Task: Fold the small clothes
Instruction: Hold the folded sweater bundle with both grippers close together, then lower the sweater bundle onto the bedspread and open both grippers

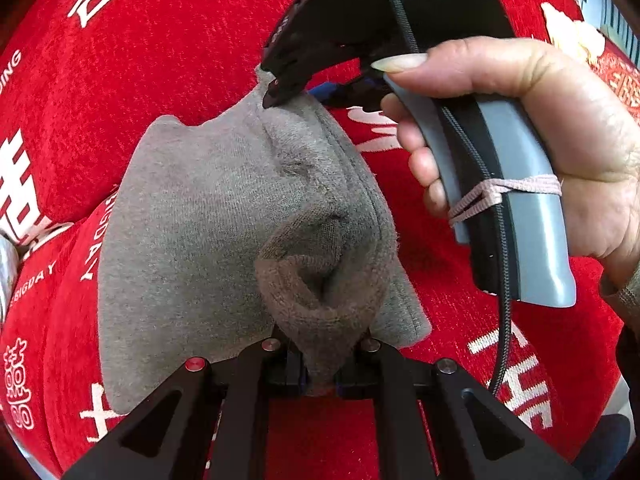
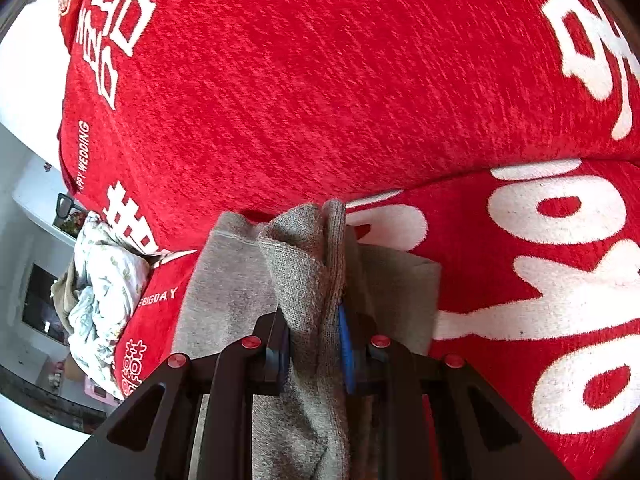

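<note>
Grey-brown knitted garment (image 1: 208, 216), small and soft, lies on a red textured cloth with white lettering (image 1: 168, 60), stretched between the two tools. Left gripper (image 1: 318, 372), black with round red and silver screw heads, has its jaws drawn nearly together and clamped on a bunched fold at the garment's near edge. Right gripper (image 2: 314, 354), black with a blue pad on one finger, is likewise nearly closed, pinching a thick doubled fold of the same garment; in the left wrist view its tips bite the far corner, and a bare hand (image 1: 552, 152) grasps its grey handle. A crumpled floral fabric (image 2: 106, 288) lies at the cloth's left edge, apart from the garment.
</note>
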`<action>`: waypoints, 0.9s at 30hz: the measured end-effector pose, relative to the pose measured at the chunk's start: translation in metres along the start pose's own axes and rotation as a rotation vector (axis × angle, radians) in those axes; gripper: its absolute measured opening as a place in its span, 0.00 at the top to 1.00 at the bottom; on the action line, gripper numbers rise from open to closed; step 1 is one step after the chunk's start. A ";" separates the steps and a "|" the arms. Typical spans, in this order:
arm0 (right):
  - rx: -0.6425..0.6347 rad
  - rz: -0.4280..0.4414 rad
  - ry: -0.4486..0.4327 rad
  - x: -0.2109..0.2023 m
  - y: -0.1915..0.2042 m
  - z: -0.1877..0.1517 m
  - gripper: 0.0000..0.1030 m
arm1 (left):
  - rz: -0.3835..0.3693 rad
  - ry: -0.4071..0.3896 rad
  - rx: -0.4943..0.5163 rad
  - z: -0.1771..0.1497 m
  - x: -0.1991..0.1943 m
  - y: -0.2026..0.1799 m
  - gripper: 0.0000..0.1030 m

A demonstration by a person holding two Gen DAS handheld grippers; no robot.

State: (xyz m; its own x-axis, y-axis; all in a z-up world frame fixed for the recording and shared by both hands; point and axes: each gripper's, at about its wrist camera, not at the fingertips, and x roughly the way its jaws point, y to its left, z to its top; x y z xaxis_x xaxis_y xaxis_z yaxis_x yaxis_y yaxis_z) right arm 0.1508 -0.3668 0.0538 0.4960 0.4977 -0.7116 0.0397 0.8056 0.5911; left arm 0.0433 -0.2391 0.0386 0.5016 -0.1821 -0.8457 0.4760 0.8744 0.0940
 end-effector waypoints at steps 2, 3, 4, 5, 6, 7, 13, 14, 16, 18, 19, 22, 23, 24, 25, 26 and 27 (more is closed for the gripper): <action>0.001 -0.005 0.005 0.004 -0.004 -0.001 0.79 | 0.006 0.004 0.002 0.000 0.003 0.000 0.91; 0.001 -0.006 0.005 0.006 -0.004 -0.001 0.79 | 0.007 0.006 -0.001 0.001 0.005 0.002 0.91; 0.004 -0.003 0.006 0.008 -0.004 -0.001 0.79 | 0.008 0.006 -0.003 0.001 0.006 0.003 0.91; 0.006 -0.001 0.006 0.010 -0.004 -0.001 0.79 | 0.009 0.008 -0.007 0.002 0.006 0.005 0.91; 0.007 0.001 0.008 0.013 -0.003 -0.001 0.79 | 0.010 0.009 -0.013 0.003 0.006 0.008 0.91; 0.008 0.003 0.010 0.016 -0.002 -0.001 0.79 | 0.012 0.011 -0.016 0.003 0.006 0.009 0.91; 0.040 -0.009 0.026 0.027 -0.007 -0.005 0.69 | -0.001 0.018 -0.057 0.002 0.007 0.017 0.90; 0.057 -0.013 0.021 0.025 -0.009 -0.006 0.60 | -0.016 0.020 -0.063 0.002 0.007 0.019 0.86; 0.102 -0.015 -0.002 0.014 -0.016 -0.007 0.34 | -0.072 0.036 -0.073 0.004 0.005 0.026 0.54; 0.111 -0.036 -0.057 -0.005 -0.020 -0.009 0.23 | -0.091 0.031 -0.101 0.002 -0.003 0.036 0.18; 0.101 -0.036 -0.084 -0.018 -0.019 -0.011 0.23 | -0.101 0.016 -0.124 0.001 -0.009 0.043 0.13; 0.071 0.009 -0.126 -0.044 -0.012 -0.017 0.23 | -0.199 -0.006 -0.187 -0.002 -0.027 0.066 0.08; 0.053 0.040 -0.135 -0.051 -0.006 -0.021 0.23 | -0.231 -0.010 -0.203 -0.001 -0.032 0.074 0.08; 0.030 0.076 -0.138 -0.057 0.001 -0.026 0.23 | -0.248 -0.021 -0.226 0.001 -0.036 0.085 0.08; 0.015 0.104 -0.136 -0.059 0.006 -0.029 0.23 | -0.244 -0.039 -0.253 0.005 -0.039 0.097 0.08; -0.002 0.142 -0.129 -0.061 0.012 -0.034 0.23 | -0.227 -0.058 -0.293 0.010 -0.041 0.112 0.08; -0.014 0.187 -0.113 -0.059 0.019 -0.038 0.23 | -0.218 -0.064 -0.326 0.014 -0.040 0.125 0.08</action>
State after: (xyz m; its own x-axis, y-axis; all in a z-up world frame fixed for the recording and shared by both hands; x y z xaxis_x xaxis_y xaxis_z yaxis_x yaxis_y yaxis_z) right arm 0.0889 -0.3687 0.0925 0.5875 0.6002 -0.5427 -0.0734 0.7074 0.7030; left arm 0.0927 -0.1290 0.0913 0.4630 -0.3975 -0.7922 0.3272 0.9073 -0.2640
